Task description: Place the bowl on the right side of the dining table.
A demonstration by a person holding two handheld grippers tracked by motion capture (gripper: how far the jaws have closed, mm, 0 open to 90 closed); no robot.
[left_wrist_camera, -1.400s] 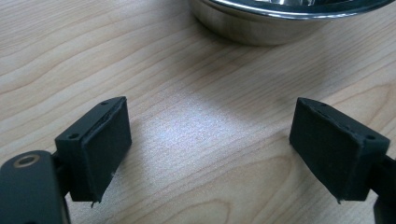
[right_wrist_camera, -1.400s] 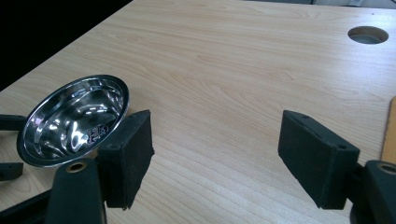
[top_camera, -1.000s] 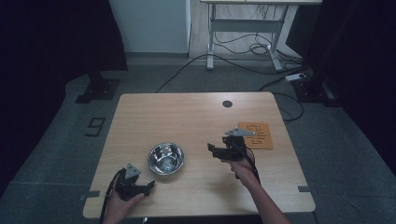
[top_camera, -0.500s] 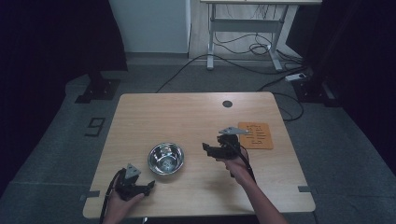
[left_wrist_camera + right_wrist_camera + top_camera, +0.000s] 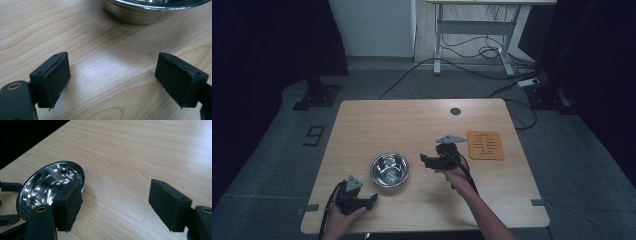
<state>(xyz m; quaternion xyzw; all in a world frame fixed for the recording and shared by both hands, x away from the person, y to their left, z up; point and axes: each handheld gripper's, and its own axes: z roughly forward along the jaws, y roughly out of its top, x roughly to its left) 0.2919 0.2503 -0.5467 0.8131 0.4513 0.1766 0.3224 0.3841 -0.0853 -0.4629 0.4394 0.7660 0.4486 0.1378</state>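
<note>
Reaching toward the steel bowl [image 5: 389,170] with my right claw [image 5: 426,161], I keep its jaws spread wide and empty (the bowl's rim lies at its nine o'clock). My left claw [image 5: 371,200] rests agape on the counter [image 5: 412,125], bowl at one o'clock, ready to steady it.

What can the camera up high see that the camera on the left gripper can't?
High view alone: the orange mat, the right gripper held beside the whole steel bowl, the dark round hole near the table's far edge, floor cables and the desk frame beyond. Left gripper view alone: the left gripper up close, its black jaws wide apart over bare wood, and the wood grain. Both share the bowl and the wooden table.
</note>
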